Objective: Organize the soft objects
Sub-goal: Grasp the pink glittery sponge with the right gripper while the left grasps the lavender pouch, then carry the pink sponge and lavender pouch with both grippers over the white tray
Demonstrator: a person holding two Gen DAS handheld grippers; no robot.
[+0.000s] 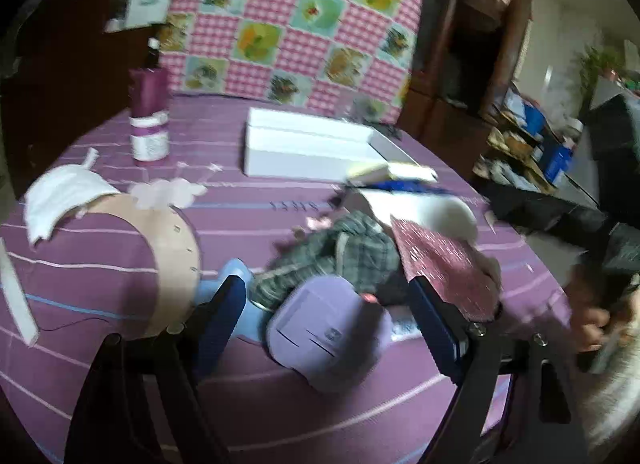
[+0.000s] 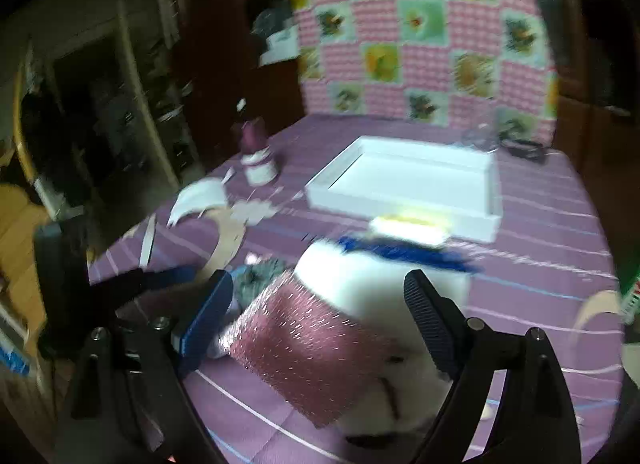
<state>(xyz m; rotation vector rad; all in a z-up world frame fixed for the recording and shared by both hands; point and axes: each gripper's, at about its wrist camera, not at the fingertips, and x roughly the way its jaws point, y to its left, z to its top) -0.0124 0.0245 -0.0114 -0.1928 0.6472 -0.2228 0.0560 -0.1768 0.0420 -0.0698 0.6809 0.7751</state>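
Note:
A heap of soft things lies on the purple striped tablecloth (image 1: 120, 256): a green plaid cloth (image 1: 344, 252), a sparkly pink cloth (image 1: 444, 268) over a white plush (image 1: 436, 215), and a lilac pouch (image 1: 324, 328). My left gripper (image 1: 328, 304) is open, its fingers either side of the lilac pouch. My right gripper (image 2: 316, 292) is open, its fingers astride the sparkly pink cloth (image 2: 308, 344) and white plush (image 2: 372, 280). A white open box (image 1: 312, 147) stands behind the heap; it also shows in the right wrist view (image 2: 404, 187). The frames are blurred.
A maroon bottle (image 1: 148, 115) stands at back left. A white cap (image 1: 64, 199), a tan cardboard arc (image 1: 172, 256), a blue item (image 2: 400, 250) and a yellow sponge (image 2: 408, 223) lie around. A checked quilt (image 1: 304, 19) hangs behind. Shelves stand beside the table.

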